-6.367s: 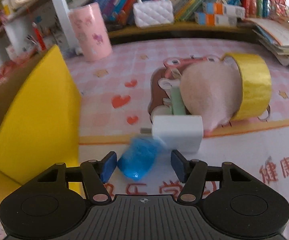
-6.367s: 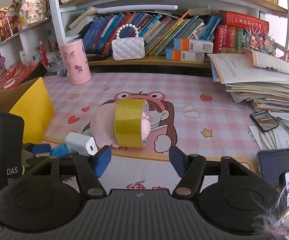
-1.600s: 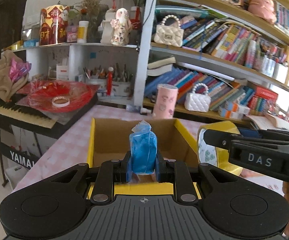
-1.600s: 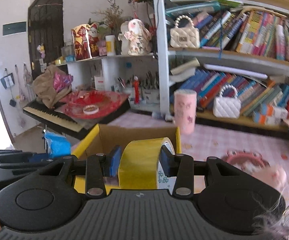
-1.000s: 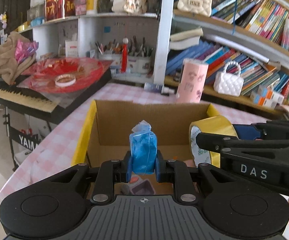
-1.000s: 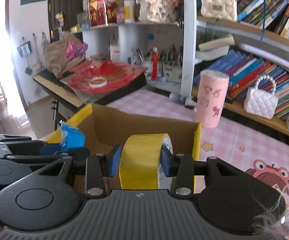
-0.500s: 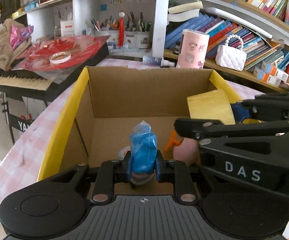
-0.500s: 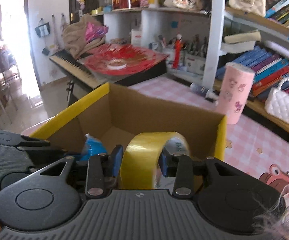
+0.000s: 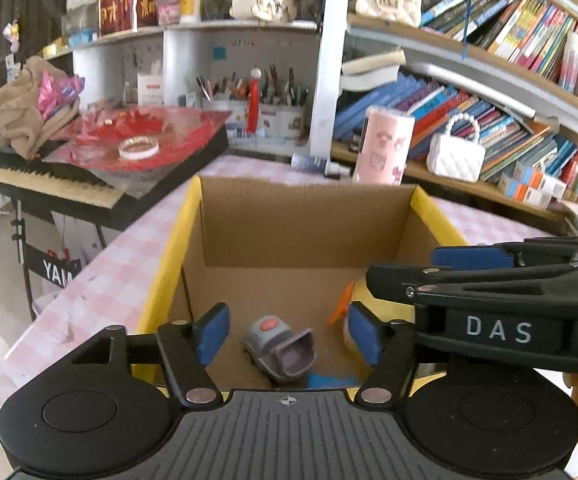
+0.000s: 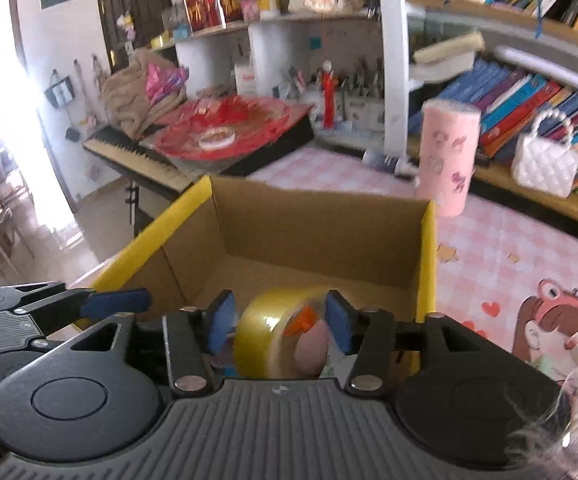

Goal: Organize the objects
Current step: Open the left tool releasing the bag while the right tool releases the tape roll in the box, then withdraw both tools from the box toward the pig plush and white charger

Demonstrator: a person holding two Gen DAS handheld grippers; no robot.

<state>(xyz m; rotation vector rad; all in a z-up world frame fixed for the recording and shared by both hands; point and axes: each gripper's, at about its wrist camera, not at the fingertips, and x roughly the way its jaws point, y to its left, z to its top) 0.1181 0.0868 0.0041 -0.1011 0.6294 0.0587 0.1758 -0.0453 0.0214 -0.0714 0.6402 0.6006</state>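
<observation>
A yellow-edged cardboard box [image 9: 193, 216] stands open on the pink checked table; it also shows in the right wrist view [image 10: 425, 240]. My left gripper [image 9: 287, 338] is open and empty above the box. The blue packet [image 9: 329, 381] lies on the box floor below it, beside a grey toy [image 9: 281, 348]. My right gripper [image 10: 277, 324] is open over the box. The yellow tape roll [image 10: 277, 336] sits between its fingers, blurred and no longer clamped. The right gripper also crosses the left wrist view [image 9: 469, 276].
A pink cup [image 9: 383, 150] and a white handbag [image 9: 455, 156] stand by the bookshelf behind the box. A keyboard with red wrapping [image 9: 89, 160] lies off the table's left. An orange-and-pink item [image 9: 343, 304] lies inside the box at right.
Both grippers opened over the box. The blue packet dropped from the left gripper to the box floor. The tape roll came free of the right gripper's pads and sits lower.
</observation>
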